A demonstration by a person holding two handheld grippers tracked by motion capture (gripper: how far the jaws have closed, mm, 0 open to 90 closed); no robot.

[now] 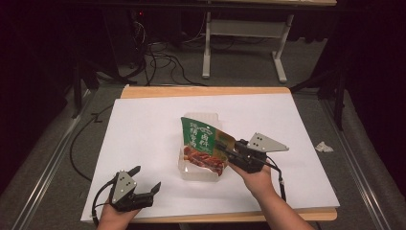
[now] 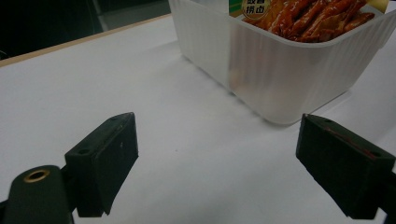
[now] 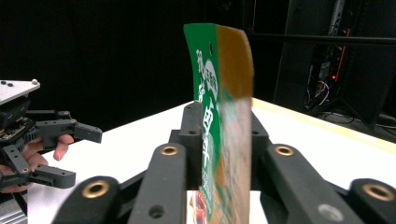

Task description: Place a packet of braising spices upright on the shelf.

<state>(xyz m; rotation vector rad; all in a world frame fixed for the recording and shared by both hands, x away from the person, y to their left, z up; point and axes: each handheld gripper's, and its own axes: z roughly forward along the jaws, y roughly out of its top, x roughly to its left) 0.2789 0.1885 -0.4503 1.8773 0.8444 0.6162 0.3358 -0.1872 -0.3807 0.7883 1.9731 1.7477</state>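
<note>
The right gripper (image 1: 225,148) pinches the pouch (image 1: 205,143) by its edge, lower end in the tub (image 1: 191,171); a tilt could tip the light tub. The left gripper (image 1: 146,179) rests spread, apart, not steadying it

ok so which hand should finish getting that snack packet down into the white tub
The right. The right gripper is already shut on the snack packet, holding it partly inside the white tub. The left gripper sits open near the table's front edge, holding nothing.
</note>
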